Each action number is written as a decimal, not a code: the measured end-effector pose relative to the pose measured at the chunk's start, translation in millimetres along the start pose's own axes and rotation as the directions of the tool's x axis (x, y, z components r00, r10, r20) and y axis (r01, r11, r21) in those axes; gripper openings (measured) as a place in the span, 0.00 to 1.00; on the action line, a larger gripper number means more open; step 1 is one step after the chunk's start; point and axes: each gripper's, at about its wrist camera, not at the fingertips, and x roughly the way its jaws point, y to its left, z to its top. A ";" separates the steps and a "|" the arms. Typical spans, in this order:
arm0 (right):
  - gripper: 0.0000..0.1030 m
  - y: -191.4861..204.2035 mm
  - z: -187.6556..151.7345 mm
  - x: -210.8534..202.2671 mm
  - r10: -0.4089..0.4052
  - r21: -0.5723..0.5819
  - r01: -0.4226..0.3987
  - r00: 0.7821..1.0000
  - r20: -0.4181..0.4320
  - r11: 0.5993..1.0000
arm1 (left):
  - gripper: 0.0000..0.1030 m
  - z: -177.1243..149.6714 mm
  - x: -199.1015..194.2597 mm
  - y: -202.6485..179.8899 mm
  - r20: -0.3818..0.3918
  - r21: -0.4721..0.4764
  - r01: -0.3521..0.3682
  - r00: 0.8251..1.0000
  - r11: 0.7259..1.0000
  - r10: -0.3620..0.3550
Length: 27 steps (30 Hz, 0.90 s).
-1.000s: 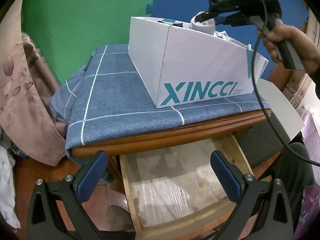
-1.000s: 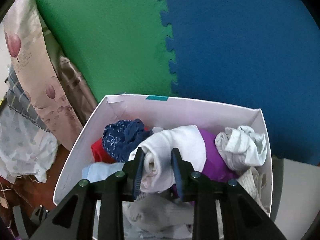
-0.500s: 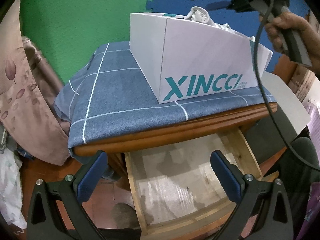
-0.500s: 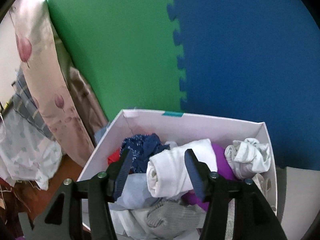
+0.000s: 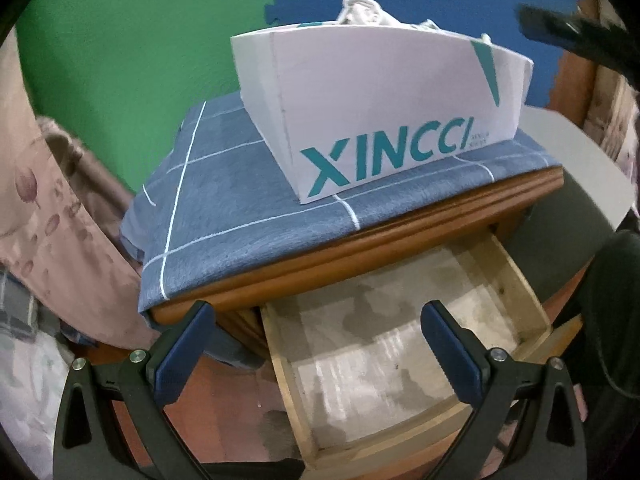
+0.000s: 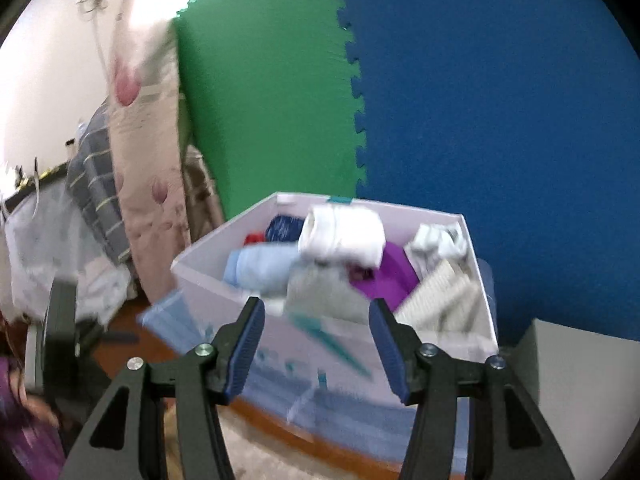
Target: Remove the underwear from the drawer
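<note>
White rolled underwear (image 6: pixel 340 236) now lies in the cardboard box (image 6: pixel 208 268), let go by the right gripper (image 6: pixel 316 344), which has pulled back with jaws apart and empty. The left gripper (image 5: pixel 316 344) hovers wide and empty over the bare drawer (image 5: pixel 400 344), so the removal looks finished.

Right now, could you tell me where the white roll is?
In the right wrist view, the white roll lies atop the pile in the box, between a light blue bundle and purple cloth.
</note>
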 end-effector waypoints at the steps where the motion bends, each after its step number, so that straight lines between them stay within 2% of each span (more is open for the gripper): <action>1: 0.54 0.1 -11.2 -5.9 0.010 0.000 -0.010 1.000 -0.022 1.000 | 0.99 0.0 0.0 -3.4 0.001 0.019 -0.014 1.000 1.000 0.014; 3: 0.54 1.3 -27.9 -12.2 -0.021 -0.013 0.020 0.997 -0.070 1.000 | 0.99 0.0 -0.3 -10.2 0.000 0.046 -0.036 0.999 0.998 0.036; 8: 0.54 4.5 -62.0 -37.2 -0.162 -0.082 0.161 0.987 -0.002 0.984 | 1.00 -0.8 -10.1 -35.4 0.030 0.121 -0.116 0.993 0.986 0.113; 10: 0.56 8.6 -76.2 -46.3 -0.213 -0.110 0.214 0.977 0.025 0.971 | 1.00 -0.8 -13.0 -41.6 0.020 0.100 -0.101 0.995 0.990 0.099; 13: 0.68 8.5 -89.8 -54.2 -0.262 -0.115 0.264 0.965 0.028 0.958 | 1.00 1.5 -16.2 -50.4 -0.012 0.026 -0.042 0.999 0.999 0.042; 15: 0.70 8.8 -91.9 -60.5 -0.267 -0.118 0.269 0.963 0.032 0.956 | 1.00 4.2 -20.0 -53.8 -0.015 -0.027 -0.027 1.000 0.999 0.027; 16: 0.77 10.4 -93.4 -64.9 -0.273 -0.120 0.275 0.961 0.035 0.954 | 1.00 6.0 -23.1 -55.8 -0.012 -0.044 -0.019 1.000 0.999 0.018; 17: 0.78 11.7 -95.4 -68.0 -0.279 -0.122 0.281 0.960 0.033 0.952 | 1.00 8.6 -26.2 -56.9 -0.008 -0.069 -0.006 1.000 0.998 0.005; 19: 0.78 16.7 -98.9 -72.2 -0.276 -0.138 0.277 0.961 0.025 0.951 | 0.99 12.1 -32.3 -58.8 0.003 -0.099 0.007 1.000 0.995 -0.006; 21: 0.78 21.6 -100.8 -77.6 -0.305 -0.154 0.307 0.952 0.040 0.939 | 0.99 14.8 -38.3 -60.8 0.015 -0.114 -0.001 1.000 0.994 0.003; 23: 0.79 24.2 -100.2 -82.0 -0.287 -0.154 0.292 0.957 0.052 0.944 | 0.99 16.3 -42.0 -63.2 0.024 -0.117 -0.015 1.000 0.993 0.018; 27: 0.79 22.2 -92.9 -91.4 -0.258 -0.086 0.264 0.963 0.079 0.961 | 0.99 19.4 -51.8 -68.6 0.041 -0.119 -0.029 0.999 0.992 0.034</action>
